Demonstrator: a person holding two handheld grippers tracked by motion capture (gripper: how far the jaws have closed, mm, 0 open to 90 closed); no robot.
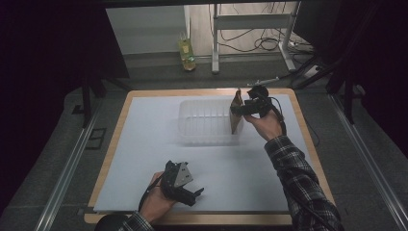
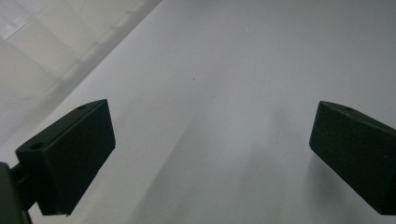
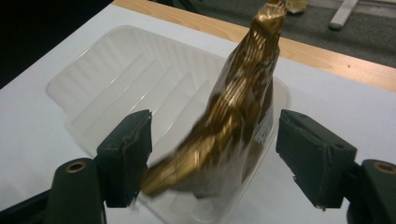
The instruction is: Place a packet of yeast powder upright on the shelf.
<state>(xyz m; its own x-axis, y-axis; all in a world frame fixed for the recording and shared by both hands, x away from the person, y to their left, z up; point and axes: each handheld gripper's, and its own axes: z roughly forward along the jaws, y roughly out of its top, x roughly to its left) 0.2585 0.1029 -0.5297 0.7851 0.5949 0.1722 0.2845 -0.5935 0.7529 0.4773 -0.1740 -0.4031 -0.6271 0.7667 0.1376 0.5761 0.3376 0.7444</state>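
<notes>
A gold foil packet [image 3: 238,112] stands on end, tilted, at the right end of a clear ribbed plastic tray [image 3: 116,79]. My right gripper [image 3: 215,133] is open, one jaw on each side of the packet; the left jaw is close to or touching its lower end. From above, the packet [image 1: 235,115] leans at the tray's [image 1: 204,121] right wall with the right gripper [image 1: 240,109] beside it. The left gripper [image 1: 196,195] rests near the table's front edge, open and holding nothing. Its own view has the jaws [image 2: 212,121] wide apart over the white sheet [image 2: 224,60].
A white sheet [image 1: 144,159] covers most of the wooden table [image 1: 113,144]. On the floor beyond the table stand a yellow-green bottle [image 1: 186,53] and a metal frame with cables [image 1: 250,29]. A rail [image 1: 67,168] runs along the table's left side.
</notes>
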